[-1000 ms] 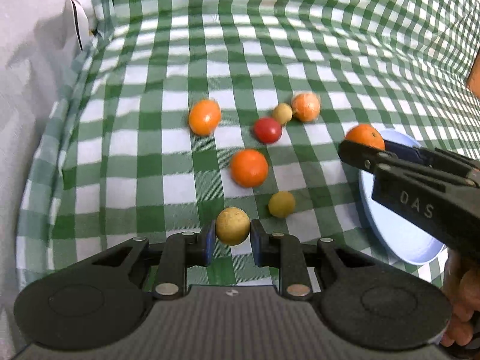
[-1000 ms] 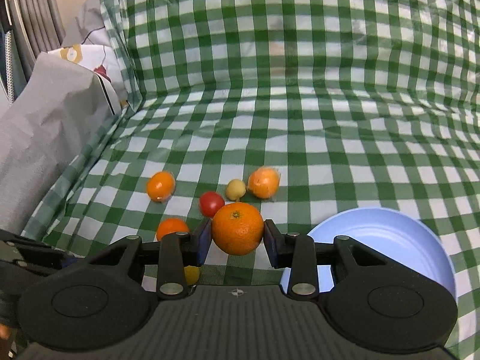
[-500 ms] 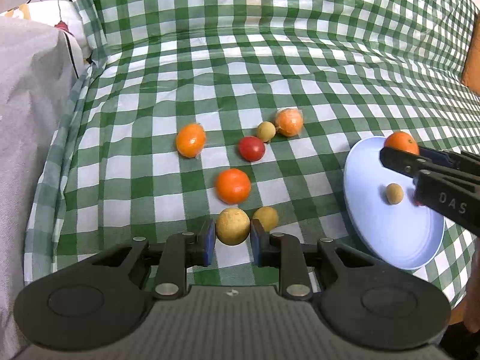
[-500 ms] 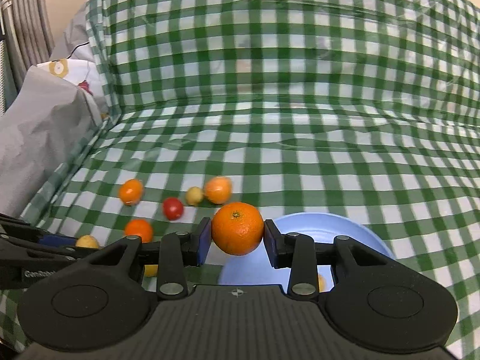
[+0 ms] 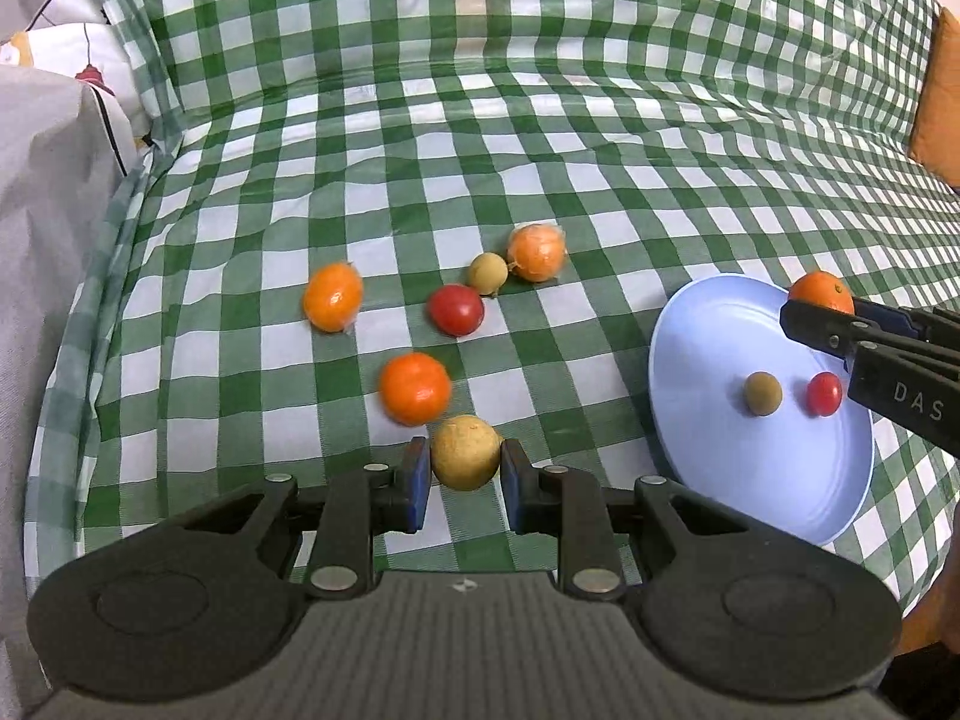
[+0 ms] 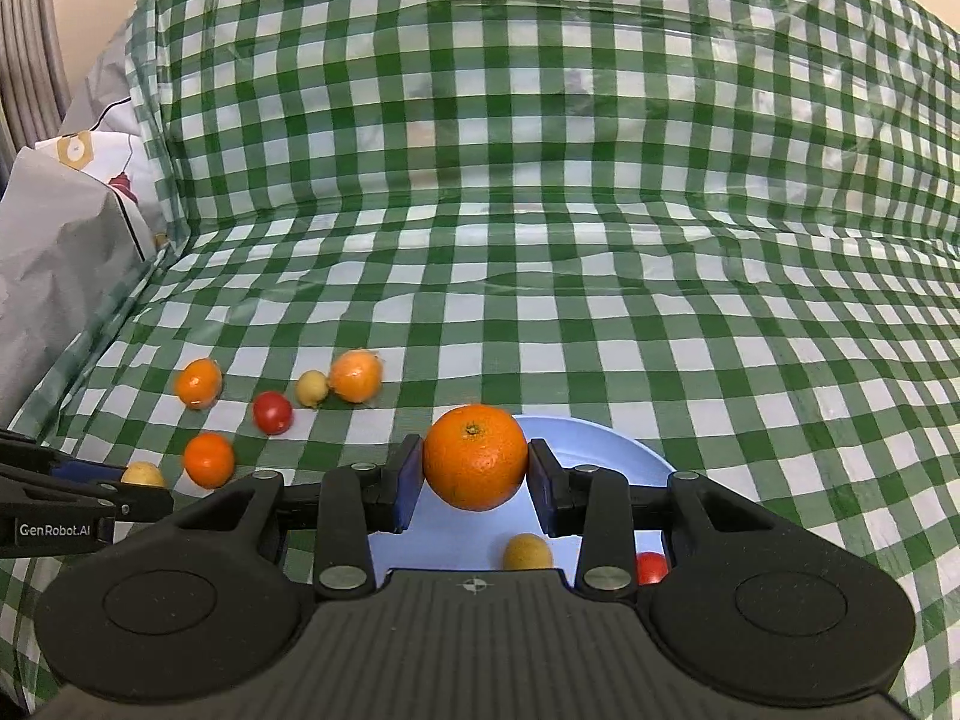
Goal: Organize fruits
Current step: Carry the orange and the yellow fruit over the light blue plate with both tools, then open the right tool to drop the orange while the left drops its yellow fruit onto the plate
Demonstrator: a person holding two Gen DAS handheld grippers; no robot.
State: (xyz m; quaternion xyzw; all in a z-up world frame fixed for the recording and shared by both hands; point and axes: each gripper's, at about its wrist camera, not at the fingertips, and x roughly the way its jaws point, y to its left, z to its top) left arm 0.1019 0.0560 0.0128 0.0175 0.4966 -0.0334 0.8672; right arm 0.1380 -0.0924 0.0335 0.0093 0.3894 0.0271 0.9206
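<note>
My left gripper (image 5: 465,461) is shut on a tan round fruit (image 5: 465,459), held above the checked cloth near its front edge. My right gripper (image 6: 474,468) is shut on an orange (image 6: 475,464) and hangs over the light blue plate (image 6: 636,457), also seen from the left wrist as the plate (image 5: 708,450). On that plate lie a small tan fruit (image 5: 762,393) and a cherry tomato (image 5: 824,394). Loose on the cloth are an orange (image 5: 414,388), a wrapped orange (image 5: 333,297), a red tomato (image 5: 456,309), a small tan fruit (image 5: 488,272) and another wrapped orange (image 5: 536,252).
The green-and-white checked cloth (image 6: 540,312) covers the surface and rises as a backdrop. Grey paper bags (image 5: 42,228) stand at the left edge. An orange-brown object (image 5: 939,102) shows at the far right. A hand (image 5: 951,594) holds the right gripper.
Both grippers drew back and to the right with their fruit. The right gripper with the orange now hangs over the plate, whose two small fruits have come into view.
</note>
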